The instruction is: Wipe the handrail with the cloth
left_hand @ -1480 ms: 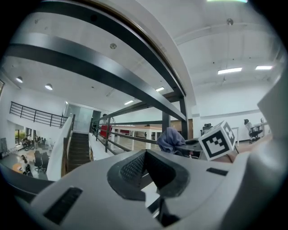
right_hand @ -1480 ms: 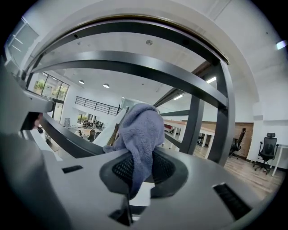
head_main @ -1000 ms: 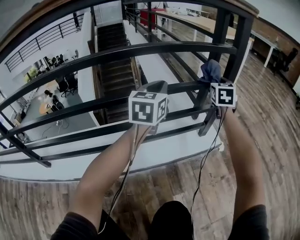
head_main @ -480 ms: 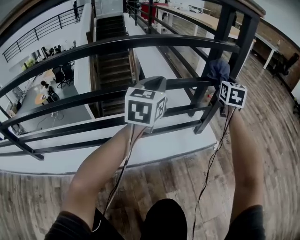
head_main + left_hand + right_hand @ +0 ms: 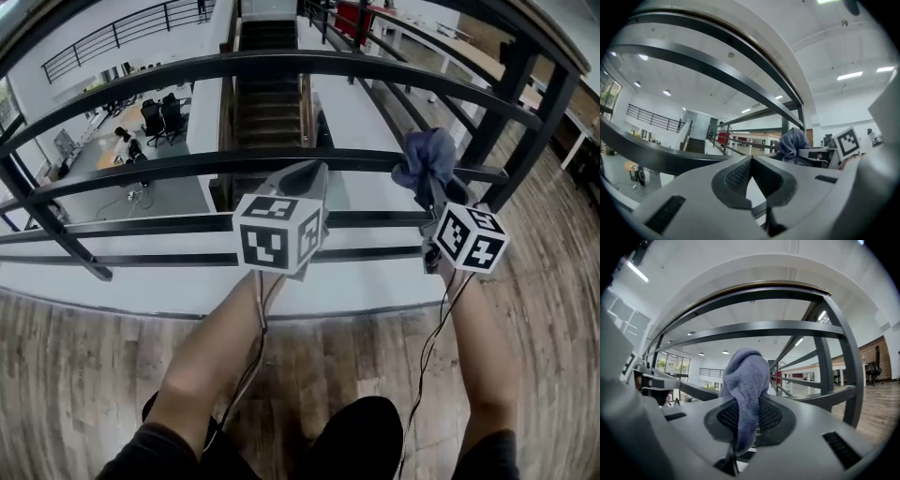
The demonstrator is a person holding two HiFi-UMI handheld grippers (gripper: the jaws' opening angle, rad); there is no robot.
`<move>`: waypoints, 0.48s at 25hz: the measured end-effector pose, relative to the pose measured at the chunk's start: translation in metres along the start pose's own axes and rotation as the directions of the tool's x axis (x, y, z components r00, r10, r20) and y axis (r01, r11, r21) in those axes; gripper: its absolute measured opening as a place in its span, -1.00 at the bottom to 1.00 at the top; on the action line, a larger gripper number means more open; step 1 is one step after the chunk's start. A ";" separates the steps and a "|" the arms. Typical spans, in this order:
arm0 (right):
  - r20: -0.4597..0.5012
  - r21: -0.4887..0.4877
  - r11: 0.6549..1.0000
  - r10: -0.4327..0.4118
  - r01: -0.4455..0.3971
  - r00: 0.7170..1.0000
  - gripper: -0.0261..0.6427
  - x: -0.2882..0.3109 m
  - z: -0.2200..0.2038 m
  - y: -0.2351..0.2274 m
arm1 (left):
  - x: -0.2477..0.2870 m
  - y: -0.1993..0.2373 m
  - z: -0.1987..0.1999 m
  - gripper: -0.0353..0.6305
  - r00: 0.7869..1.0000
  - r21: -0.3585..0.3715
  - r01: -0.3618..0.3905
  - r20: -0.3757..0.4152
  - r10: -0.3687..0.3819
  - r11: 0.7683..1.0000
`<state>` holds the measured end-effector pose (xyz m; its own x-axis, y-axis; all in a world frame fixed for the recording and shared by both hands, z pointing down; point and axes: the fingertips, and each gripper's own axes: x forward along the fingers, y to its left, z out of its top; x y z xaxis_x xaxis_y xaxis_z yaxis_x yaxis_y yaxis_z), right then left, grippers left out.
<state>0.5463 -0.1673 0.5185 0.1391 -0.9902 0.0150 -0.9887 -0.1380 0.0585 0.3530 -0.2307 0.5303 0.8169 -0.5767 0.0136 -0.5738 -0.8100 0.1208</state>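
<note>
Crumpled blue-grey cloth (image 5: 422, 159) is clamped in the raised right gripper (image 5: 435, 194) near the black railing (image 5: 187, 75). The left gripper (image 5: 312, 172) is closed and empty.

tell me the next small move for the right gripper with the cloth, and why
Probably raise the right gripper toward the top handrail. Its fingers are shut on the cloth, which sits level with a lower bar, well under the handrail, so no wiping contact shows there yet.
</note>
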 end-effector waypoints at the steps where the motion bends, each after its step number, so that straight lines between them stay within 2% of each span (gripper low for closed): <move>1: 0.006 0.003 0.999 0.037 -0.037 0.999 -0.75 0.000 0.000 0.028 | -0.015 0.018 0.001 -0.88 0.999 -0.001 -0.033 0.011 0.033 0.999; 6: 0.003 0.036 0.978 0.206 -0.206 0.979 -0.75 0.013 -0.006 0.173 | -0.097 0.122 -0.001 -0.88 0.979 0.012 -0.201 0.032 0.200 0.980; 9: -0.025 0.029 0.959 0.284 -0.283 0.959 -0.75 0.031 -0.015 0.263 | -0.152 0.187 -0.009 -0.88 0.962 0.031 -0.273 0.010 0.272 0.962; 12: -0.051 0.026 0.937 0.350 -0.349 0.935 -0.75 0.057 -0.035 0.369 | -0.207 0.268 -0.017 -0.88 0.943 0.007 -0.332 0.023 0.332 0.943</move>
<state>0.1915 -0.2739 0.5757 -0.2131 -0.9732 0.0859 -0.9762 0.2158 0.0232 0.0306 -0.3265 0.5770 0.5786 -0.8150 0.0302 -0.8129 -0.5733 0.1026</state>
